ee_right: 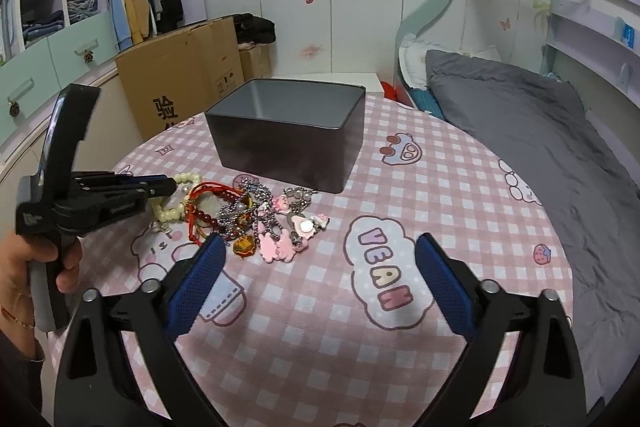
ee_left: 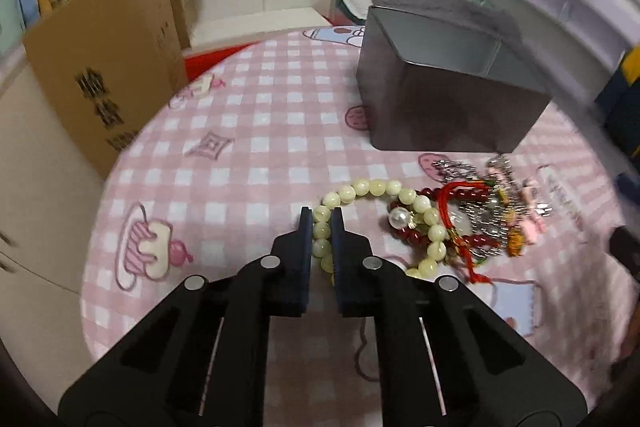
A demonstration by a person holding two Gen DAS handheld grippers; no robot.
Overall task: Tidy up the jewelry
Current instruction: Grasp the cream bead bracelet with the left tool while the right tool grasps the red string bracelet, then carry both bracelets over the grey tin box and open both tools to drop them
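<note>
Left gripper (ee_left: 321, 223) is clamping the pale bead bracelet (ee_left: 384, 189) (tin (ee_left: 440, 103) ahead-right); right gripper (ee_right: 320, 251) is gaping over bare tablecloth (ee_right: 460, 195).

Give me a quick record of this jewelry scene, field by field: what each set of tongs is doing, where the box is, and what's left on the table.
left tongs: shut on the pale bead bracelet, at the left end of the pile
right tongs: open, holding nothing, above the checked tablecloth
box: dark metal tin, lid off, nothing visible inside, behind the pile
jewelry pile: tangled; red bead bracelet, silver chains, pink charms, all outside the tin
</note>
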